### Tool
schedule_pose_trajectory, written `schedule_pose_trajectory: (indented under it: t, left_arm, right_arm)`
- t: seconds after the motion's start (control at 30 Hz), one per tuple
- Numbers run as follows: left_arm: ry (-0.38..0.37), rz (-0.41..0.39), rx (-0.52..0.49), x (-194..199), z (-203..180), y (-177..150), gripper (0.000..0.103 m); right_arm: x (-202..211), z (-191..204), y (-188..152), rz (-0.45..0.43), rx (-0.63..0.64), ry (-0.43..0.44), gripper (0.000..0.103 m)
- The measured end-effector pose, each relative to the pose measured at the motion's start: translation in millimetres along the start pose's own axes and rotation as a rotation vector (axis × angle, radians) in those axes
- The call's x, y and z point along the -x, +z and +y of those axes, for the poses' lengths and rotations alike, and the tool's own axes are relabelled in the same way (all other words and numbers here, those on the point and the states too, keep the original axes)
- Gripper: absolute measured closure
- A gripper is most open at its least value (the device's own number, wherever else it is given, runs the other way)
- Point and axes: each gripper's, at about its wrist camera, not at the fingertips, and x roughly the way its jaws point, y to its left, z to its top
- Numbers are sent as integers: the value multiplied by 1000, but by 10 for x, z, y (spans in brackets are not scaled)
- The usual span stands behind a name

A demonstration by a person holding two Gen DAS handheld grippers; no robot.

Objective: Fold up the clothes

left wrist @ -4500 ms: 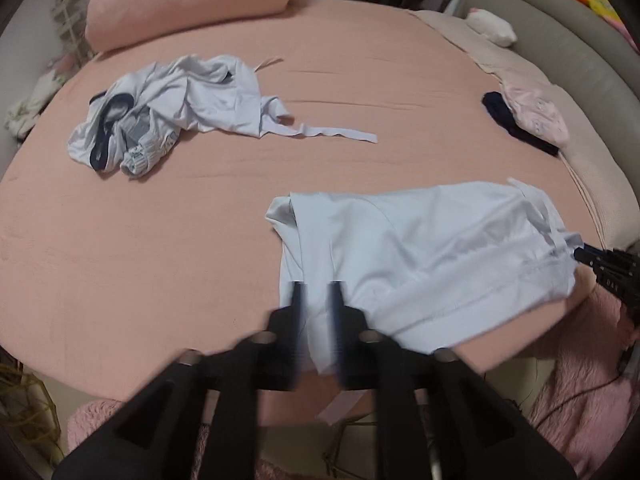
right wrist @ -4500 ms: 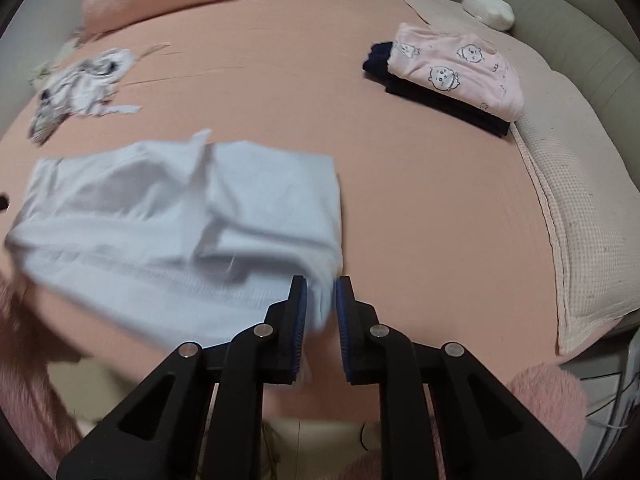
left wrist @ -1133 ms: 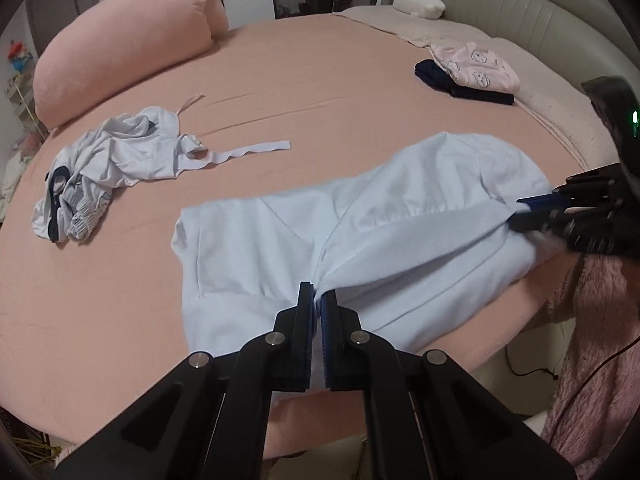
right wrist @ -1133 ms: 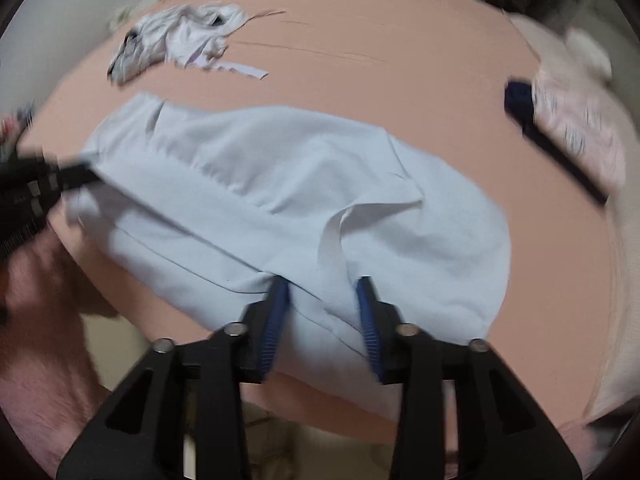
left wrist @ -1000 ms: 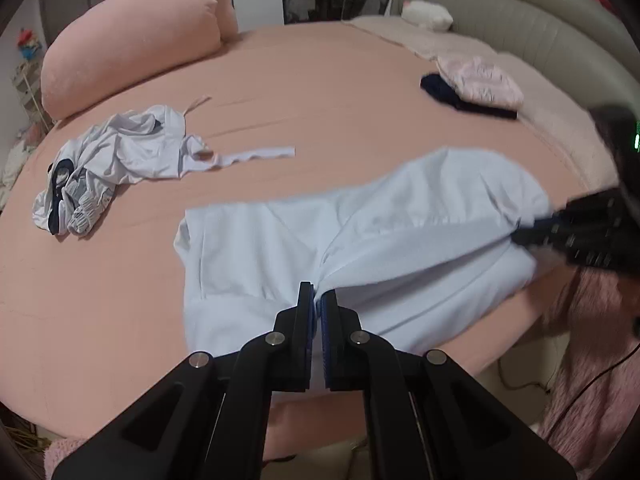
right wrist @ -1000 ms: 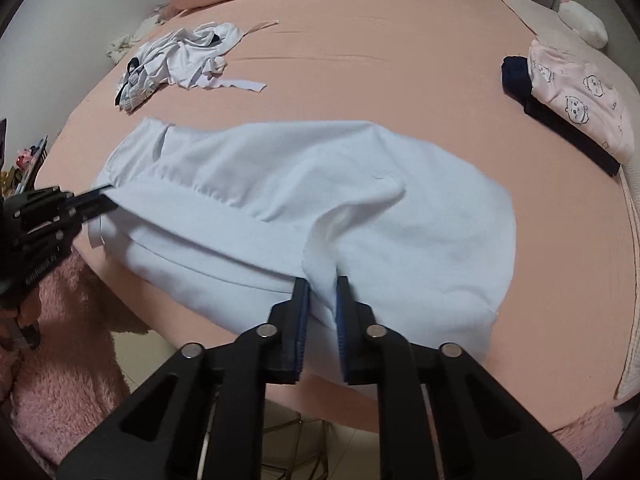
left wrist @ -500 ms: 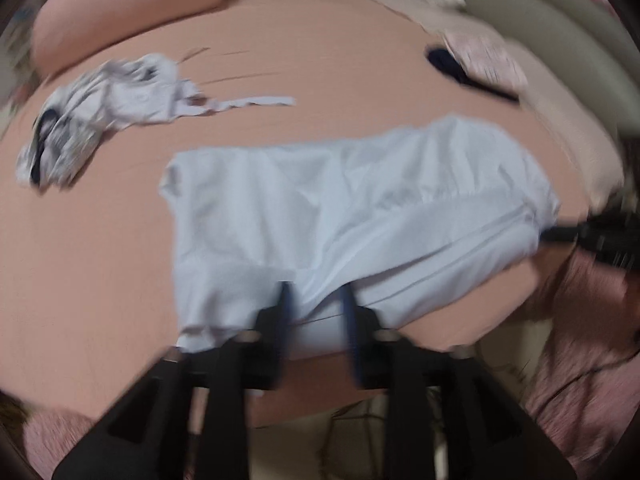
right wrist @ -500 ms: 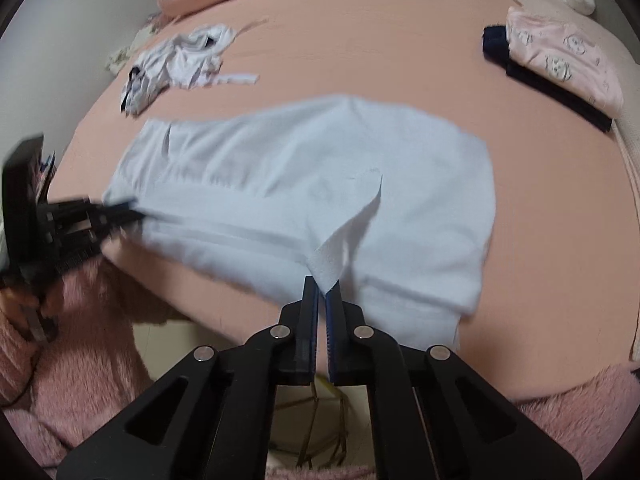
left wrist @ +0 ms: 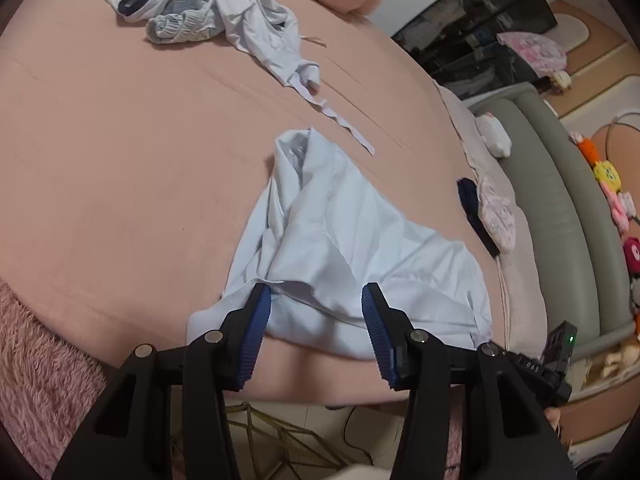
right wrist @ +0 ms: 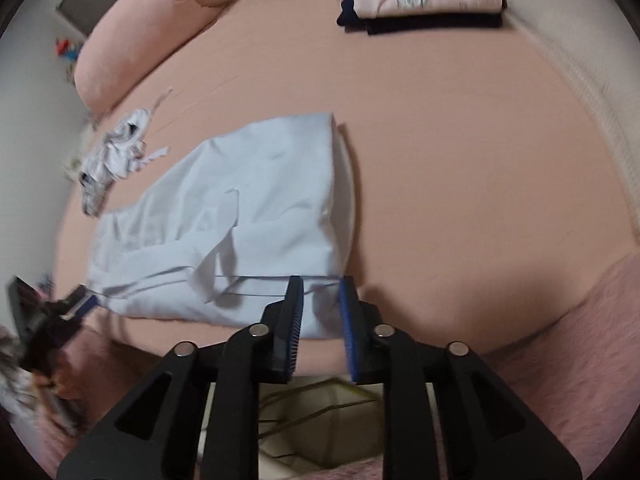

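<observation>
Both ribbed blue tongs, left (left wrist: 316,304) and right (right wrist: 320,300), just parted, releasing the rumpled pale-blue garment (left wrist: 352,248)

You have let go of the pale blue garment (left wrist: 344,240): a second ago both grippers were closed on its near edge, and now the left gripper (left wrist: 316,300) has its jaws apart, with the cloth lying loose between them. The jaws of the right gripper (right wrist: 320,296) have just been opening too, and the hem lies free between them. The garment, before stretched wide between your hands, now lies on the bed (left wrist: 120,160) in soft folds.
</observation>
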Motion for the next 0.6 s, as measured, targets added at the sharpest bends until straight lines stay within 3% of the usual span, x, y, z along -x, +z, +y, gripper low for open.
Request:
schedule_pose_trajectory:
  t: [0.13,0.23,0.3,0.37,0.43,0.53,0.6]
  left_arm:
    - [-26,-28,61,-35,65,3,54]
    - [-29,-32,84,-72,104,50,58]
    - [-12,-52,69,-60,74,53,71]
    - [10,-79,40,-14,31,50,72]
    - [30,-94,35,14,35,74,72]
    - [20,-80,120,-56,168,161,68]
    - [-3,-86,167,-115,228,209,59]
  right_arm:
    - [-44,-43,40,5,-34,-7,84]
    - [-74,-21,94,27,-28,22,71]
    - [-100,-1,131,44,-21,38,74]
    - [-81,44,138,33,3,43,90]
    - [-19,89,105,6,7,57,95]
    - [-13,128,105,4,21,49,96]
    - [-76,127,120,22,28,25,94]
